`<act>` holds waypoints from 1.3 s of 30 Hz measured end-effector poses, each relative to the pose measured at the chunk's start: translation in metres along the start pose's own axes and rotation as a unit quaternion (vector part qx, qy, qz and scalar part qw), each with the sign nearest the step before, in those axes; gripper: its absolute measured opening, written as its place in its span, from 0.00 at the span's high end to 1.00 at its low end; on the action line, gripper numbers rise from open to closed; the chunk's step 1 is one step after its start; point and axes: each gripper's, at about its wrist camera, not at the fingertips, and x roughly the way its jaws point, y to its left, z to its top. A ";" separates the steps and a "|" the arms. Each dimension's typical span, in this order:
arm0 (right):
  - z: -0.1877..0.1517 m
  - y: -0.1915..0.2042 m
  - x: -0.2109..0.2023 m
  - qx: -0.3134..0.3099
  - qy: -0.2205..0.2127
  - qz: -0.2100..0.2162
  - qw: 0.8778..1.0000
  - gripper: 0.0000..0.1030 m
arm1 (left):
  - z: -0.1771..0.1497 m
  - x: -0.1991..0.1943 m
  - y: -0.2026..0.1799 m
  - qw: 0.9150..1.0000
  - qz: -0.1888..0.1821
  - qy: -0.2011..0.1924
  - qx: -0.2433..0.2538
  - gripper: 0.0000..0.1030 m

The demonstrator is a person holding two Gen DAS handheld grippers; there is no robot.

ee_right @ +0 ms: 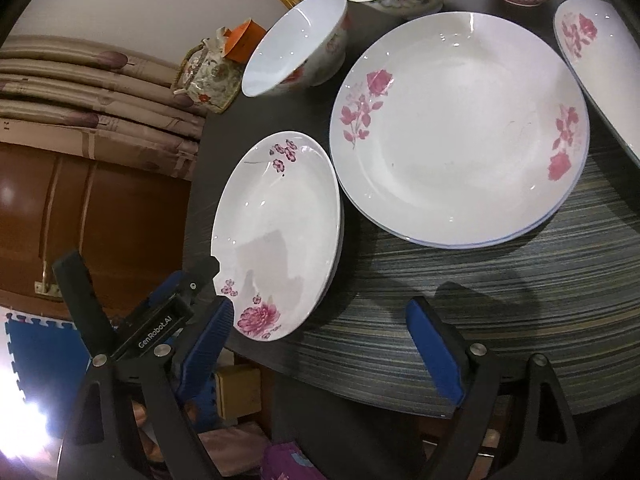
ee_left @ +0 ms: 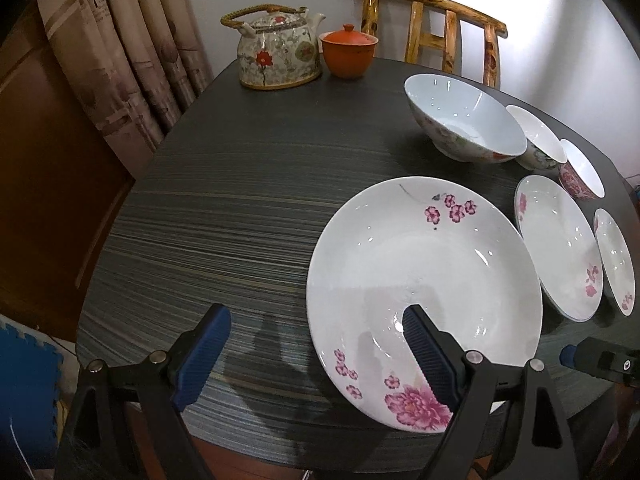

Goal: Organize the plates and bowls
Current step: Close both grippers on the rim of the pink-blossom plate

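A white plate with a pink peony (ee_left: 424, 264) lies at the table's near edge. My left gripper (ee_left: 316, 344) is open and straddles its near left rim, one finger over the plate and the other over bare table. In the right wrist view the peony plate (ee_right: 280, 232) is at the left, with the left gripper (ee_right: 200, 276) at its rim. My right gripper (ee_right: 320, 332) stands open above the table edge, holding nothing. To the right are a rose plate (ee_right: 460, 128) and another plate (ee_right: 600, 72). Behind stand a large bowl (ee_left: 464, 120), a mid bowl (ee_left: 536, 140) and a pink-patterned bowl (ee_left: 580, 172).
A flowered teapot (ee_left: 276, 56) and an orange lidded cup (ee_left: 348, 52) stand at the far end of the dark striped table (ee_left: 240, 200). A wooden chair (ee_left: 432, 28) is behind it, a curtain (ee_left: 132, 60) to the left. The table's left half is bare.
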 end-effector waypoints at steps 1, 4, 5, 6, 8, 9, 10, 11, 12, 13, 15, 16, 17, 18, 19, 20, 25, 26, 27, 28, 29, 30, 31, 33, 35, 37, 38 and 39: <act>-0.001 0.000 0.001 0.002 0.000 -0.001 1.000 0.16 | 0.000 0.002 0.001 1.000 0.000 0.002 -0.002 0.13; -0.001 -0.004 0.003 0.009 0.000 0.000 1.000 0.16 | 0.002 0.006 0.003 1.000 -0.003 0.006 -0.003 0.13; -0.001 -0.005 0.004 0.012 0.002 0.000 1.000 0.16 | 0.002 0.007 0.004 1.000 -0.005 0.007 -0.005 0.13; 0.000 -0.005 0.005 0.016 0.004 0.001 1.000 0.17 | 0.002 0.007 0.004 1.000 -0.008 0.007 -0.006 0.13; 0.000 -0.007 0.007 0.023 0.006 0.003 1.000 0.18 | 0.003 0.010 0.005 1.000 -0.015 0.011 -0.006 0.13; 0.000 -0.008 0.007 0.025 0.007 0.004 1.000 0.19 | 0.003 0.011 0.005 1.000 -0.017 0.012 -0.005 0.13; 0.000 -0.009 0.008 0.027 0.008 0.005 1.000 0.20 | 0.003 0.012 0.005 1.000 -0.016 0.012 -0.003 0.13; -0.001 -0.008 0.009 0.028 0.009 0.005 1.000 0.21 | 0.004 0.013 0.004 1.000 -0.014 0.012 -0.001 0.14; -0.001 -0.008 0.010 0.029 0.009 0.004 1.000 0.22 | 0.004 0.013 0.004 1.000 -0.015 0.012 0.001 0.18; 0.000 -0.007 0.012 0.029 0.010 0.003 1.000 0.23 | 0.004 0.014 0.004 1.000 -0.017 0.015 0.003 0.21; 0.001 -0.006 0.014 0.033 0.011 0.002 0.999 0.26 | 0.005 0.018 0.003 0.999 -0.021 0.026 0.003 0.33; 0.001 -0.006 0.016 0.035 0.011 0.001 0.999 0.27 | 0.005 0.020 0.004 0.999 -0.024 0.030 0.002 0.37; 0.002 -0.006 0.017 0.037 0.012 0.000 0.999 0.28 | 0.004 0.023 0.004 0.999 -0.030 0.036 0.002 0.45; 0.003 -0.006 0.019 0.039 0.013 -0.001 0.999 0.28 | 0.004 0.025 0.004 0.999 -0.033 0.041 0.003 0.54; 0.004 -0.006 0.020 0.043 0.014 -0.001 0.999 0.29 | 0.004 0.028 0.003 0.998 -0.035 0.047 0.004 0.56; 0.004 -0.006 0.021 0.043 0.012 -0.002 0.999 0.30 | 0.004 0.030 0.003 0.998 -0.035 0.051 0.004 0.59; 0.010 -0.005 0.028 0.047 0.014 -0.006 0.999 0.32 | 0.005 0.035 0.004 0.998 -0.043 0.055 0.002 0.64; 0.011 -0.006 0.030 0.051 0.017 -0.004 0.999 0.34 | 0.005 0.036 0.005 0.997 -0.047 0.057 -0.001 0.69; 0.011 -0.006 0.032 0.053 0.019 -0.003 0.998 0.36 | 0.006 0.038 0.007 0.997 -0.049 0.059 -0.004 0.74; 0.012 -0.005 0.034 0.052 0.018 -0.003 0.998 0.39 | 0.007 0.039 0.009 0.997 -0.050 0.059 -0.005 0.75; 0.012 -0.004 0.035 0.048 0.019 -0.005 0.999 0.43 | 0.007 0.040 0.010 0.997 -0.050 0.058 -0.007 0.78; 0.013 -0.001 0.037 0.043 0.020 -0.006 0.999 0.46 | 0.007 0.040 0.012 0.997 -0.056 0.056 -0.011 0.80; 0.014 0.000 0.039 0.041 0.023 -0.004 0.999 0.53 | 0.008 0.040 0.015 0.996 -0.061 0.056 -0.016 0.81; 0.014 0.001 0.044 0.043 0.031 -0.001 0.999 0.68 | 0.009 0.041 0.021 0.995 -0.074 0.056 -0.031 0.85; 0.014 0.004 0.049 0.035 0.035 -0.007 0.999 0.82 | 0.011 0.042 0.026 0.994 -0.085 0.056 -0.042 0.86; 0.013 0.006 0.050 0.023 0.033 -0.021 0.999 0.85 | 0.012 0.042 0.027 0.994 -0.086 0.055 -0.040 0.86; 0.012 0.007 0.051 0.020 0.032 -0.022 0.999 0.87 | 0.012 0.043 0.028 0.994 -0.086 0.055 -0.041 0.86; 0.012 0.007 0.052 0.018 0.032 -0.021 0.999 0.87 | 0.012 0.042 0.028 0.994 -0.085 0.053 -0.040 0.86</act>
